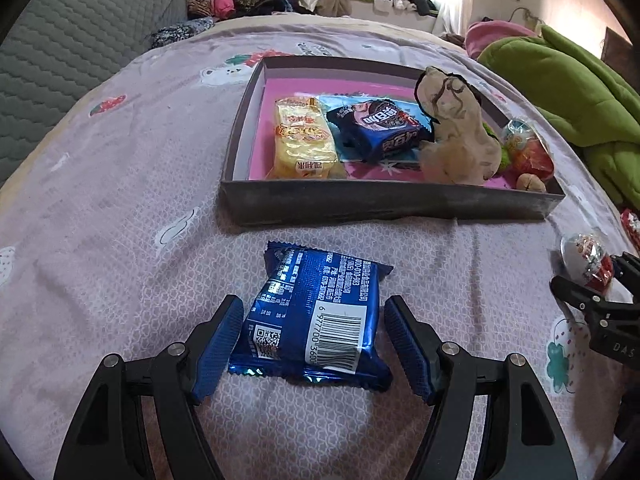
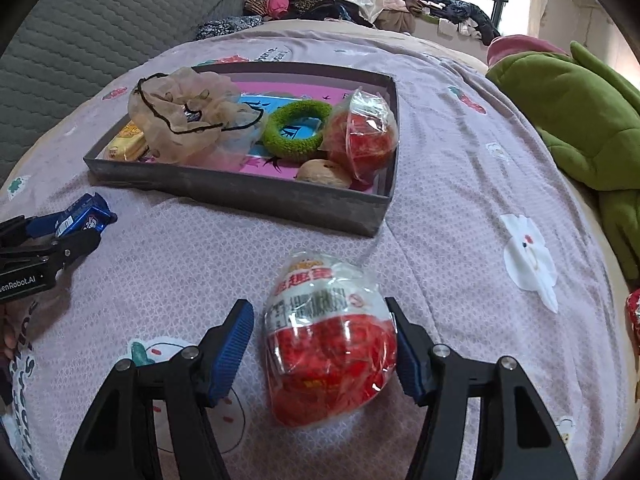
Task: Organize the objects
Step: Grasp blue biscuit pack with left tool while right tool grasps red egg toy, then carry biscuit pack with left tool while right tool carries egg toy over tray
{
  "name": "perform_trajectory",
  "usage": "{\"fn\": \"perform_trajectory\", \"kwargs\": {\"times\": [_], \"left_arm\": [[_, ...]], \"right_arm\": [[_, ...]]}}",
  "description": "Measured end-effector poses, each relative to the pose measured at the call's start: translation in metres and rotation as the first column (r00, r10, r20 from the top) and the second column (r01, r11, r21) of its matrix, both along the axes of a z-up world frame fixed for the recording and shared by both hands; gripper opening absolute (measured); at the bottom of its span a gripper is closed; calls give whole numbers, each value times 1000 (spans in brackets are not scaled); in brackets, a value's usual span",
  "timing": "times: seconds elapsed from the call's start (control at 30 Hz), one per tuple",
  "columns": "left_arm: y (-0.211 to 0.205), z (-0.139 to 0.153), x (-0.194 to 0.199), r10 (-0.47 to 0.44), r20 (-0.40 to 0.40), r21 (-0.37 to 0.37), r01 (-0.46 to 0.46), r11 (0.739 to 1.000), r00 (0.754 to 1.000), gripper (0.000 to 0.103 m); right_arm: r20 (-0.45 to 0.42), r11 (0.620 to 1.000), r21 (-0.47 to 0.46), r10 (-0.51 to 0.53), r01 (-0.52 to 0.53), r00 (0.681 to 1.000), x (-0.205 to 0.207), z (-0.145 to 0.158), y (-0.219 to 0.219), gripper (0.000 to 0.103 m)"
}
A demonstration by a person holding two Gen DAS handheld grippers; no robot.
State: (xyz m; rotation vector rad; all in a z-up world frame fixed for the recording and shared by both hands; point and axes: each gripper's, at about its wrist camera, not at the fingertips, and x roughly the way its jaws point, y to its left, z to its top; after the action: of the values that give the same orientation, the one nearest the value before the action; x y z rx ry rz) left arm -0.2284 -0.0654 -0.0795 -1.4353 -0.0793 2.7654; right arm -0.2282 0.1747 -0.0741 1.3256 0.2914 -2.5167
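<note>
1. Left gripper (image 1: 314, 338): its blue-padded fingers (image 1: 218, 344) stand wide on either side of a shiny blue foil snack packet (image 1: 316, 312) that lies flat, barcode up, on the lilac printed bedsheet (image 1: 120, 200). The left pad is just beside the packet's edge; a gap shows at the right pad.
2. Right gripper (image 2: 324, 344): its fingers stand wide around a red-and-white egg-shaped toy in clear wrap (image 2: 328, 340) that lies on the bedsheet. The right pad is at the wrap's edge, and whether it touches cannot be told; the left pad stands apart.
3. Shallow grey cardboard tray with a pink floor (image 1: 360, 200): it lies on the bed just beyond both grippers. It holds a yellow wafer packet (image 1: 306, 140), a dark blue biscuit packet (image 1: 380, 128), a beige mesh drawstring pouch (image 1: 456, 136), a fuzzy green ring (image 2: 298, 128), a second red egg-shaped toy (image 2: 362, 136) and a walnut (image 2: 324, 173).
4. Green quilted blanket (image 2: 568, 112): it is bunched at the bed's right edge.
</note>
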Motion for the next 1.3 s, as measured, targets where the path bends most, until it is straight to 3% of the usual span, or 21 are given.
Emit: {"fn": "perform_trajectory", "kwargs": {"times": [0.13, 0.37, 0.67, 0.9, 1.3], "left_arm": [[-1, 0, -1, 2, -2, -7, -2, 1000, 1000, 65], [0, 1, 1, -3, -15, -3, 3, 1000, 1000, 59], [18, 13, 18, -33, -42, -2, 32, 999, 999, 59], [32, 41, 35, -52, -93, -25, 50, 998, 994, 59], [41, 112, 63, -60, -202, -45, 52, 998, 978, 59]], "right_arm": [[1, 1000, -3, 0, 0, 1000, 0, -1, -3, 54], [-9, 1000, -9, -7, 7, 1000, 3, 0, -4, 54], [-38, 999, -42, 17, -18, 999, 18, 15, -19, 54], [-82, 998, -65, 21, -26, 996, 33, 41, -29, 53], [-188, 994, -99, 19, -38, 982, 63, 109, -38, 53]]}}
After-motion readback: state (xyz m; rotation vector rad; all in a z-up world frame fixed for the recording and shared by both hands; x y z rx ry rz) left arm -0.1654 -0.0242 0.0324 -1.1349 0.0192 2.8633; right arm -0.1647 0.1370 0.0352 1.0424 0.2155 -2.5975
